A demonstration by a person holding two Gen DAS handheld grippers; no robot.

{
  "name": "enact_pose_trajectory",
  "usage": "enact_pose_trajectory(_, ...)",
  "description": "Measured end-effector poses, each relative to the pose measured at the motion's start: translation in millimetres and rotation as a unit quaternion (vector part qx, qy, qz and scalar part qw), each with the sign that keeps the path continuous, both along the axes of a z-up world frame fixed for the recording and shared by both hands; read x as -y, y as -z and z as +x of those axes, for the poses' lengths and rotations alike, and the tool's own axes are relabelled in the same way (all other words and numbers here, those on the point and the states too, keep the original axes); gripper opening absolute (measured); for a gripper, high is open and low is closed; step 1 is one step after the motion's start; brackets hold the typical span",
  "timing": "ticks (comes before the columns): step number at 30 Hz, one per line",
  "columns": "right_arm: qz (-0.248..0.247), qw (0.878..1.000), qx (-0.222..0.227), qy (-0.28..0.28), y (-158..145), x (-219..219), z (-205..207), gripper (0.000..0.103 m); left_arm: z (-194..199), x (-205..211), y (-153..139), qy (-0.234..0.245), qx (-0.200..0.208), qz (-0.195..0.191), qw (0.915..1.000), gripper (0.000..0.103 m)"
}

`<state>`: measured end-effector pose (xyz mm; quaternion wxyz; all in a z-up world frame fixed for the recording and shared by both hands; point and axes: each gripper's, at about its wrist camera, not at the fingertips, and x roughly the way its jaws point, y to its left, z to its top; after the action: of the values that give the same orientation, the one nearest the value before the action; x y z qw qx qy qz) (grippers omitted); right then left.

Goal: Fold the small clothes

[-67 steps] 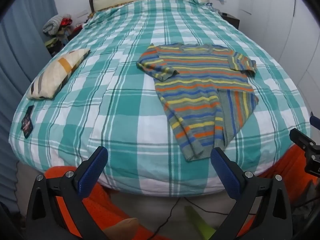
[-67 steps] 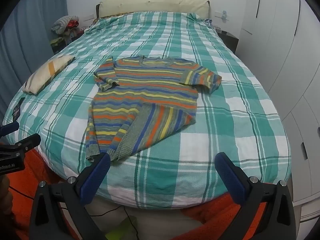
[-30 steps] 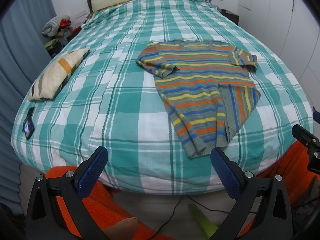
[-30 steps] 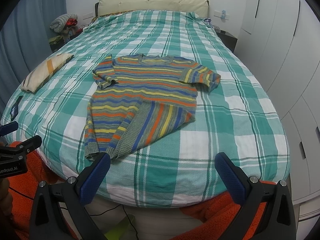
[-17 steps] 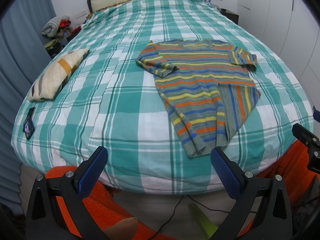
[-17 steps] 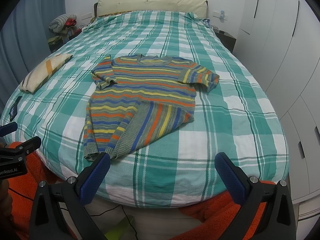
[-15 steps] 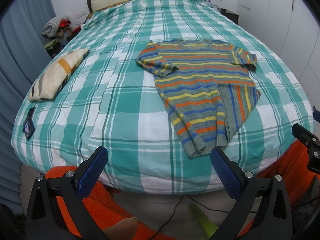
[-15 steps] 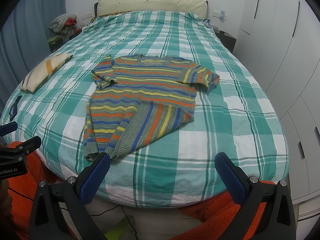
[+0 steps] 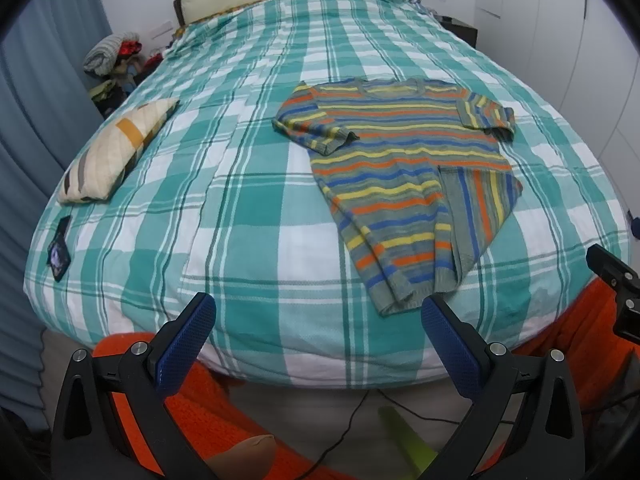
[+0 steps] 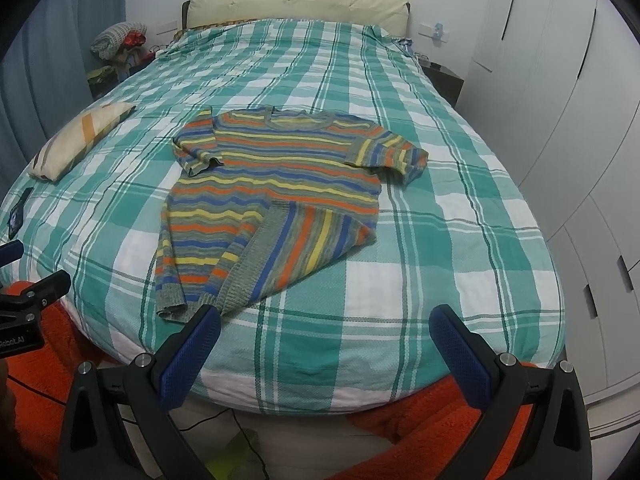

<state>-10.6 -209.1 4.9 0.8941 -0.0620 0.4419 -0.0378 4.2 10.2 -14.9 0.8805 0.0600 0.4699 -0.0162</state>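
Note:
A small knitted sweater (image 9: 400, 172) (image 10: 276, 196) with orange, yellow, blue and grey stripes lies flat on the green-and-white plaid bed (image 9: 248, 208) (image 10: 420, 240), its neck toward the headboard. Its lower right corner is folded over, so those stripes run lengthwise. Both short sleeves are tucked up. My left gripper (image 9: 318, 312) hovers open at the foot of the bed, left of the sweater's hem. My right gripper (image 10: 325, 322) hovers open at the foot too, its left finger just below the hem. Neither holds anything.
A cream striped pillow (image 9: 116, 152) (image 10: 80, 136) lies on the bed's left side, with a small dark phone-like object (image 9: 59, 248) near the left corner. Clothes (image 10: 116, 40) are piled by the headboard, left. White wardrobe doors (image 10: 580, 120) stand on the right. Orange fabric (image 9: 568, 320) lies below the bed's edge.
Both views shifted slightly over the last two seconds; the sweater now sits a little lower and nearer in them. The sweater itself has not moved, and both grippers stay open.

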Motion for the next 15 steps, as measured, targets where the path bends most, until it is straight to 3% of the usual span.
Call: enact_pose_trajectory(15,-0.003,1.0,-0.008,0.001,2.2,0.1,0.9,0.103,0.0,-11.8,0.7,-0.011,-0.004,0.01,0.9999,0.102)
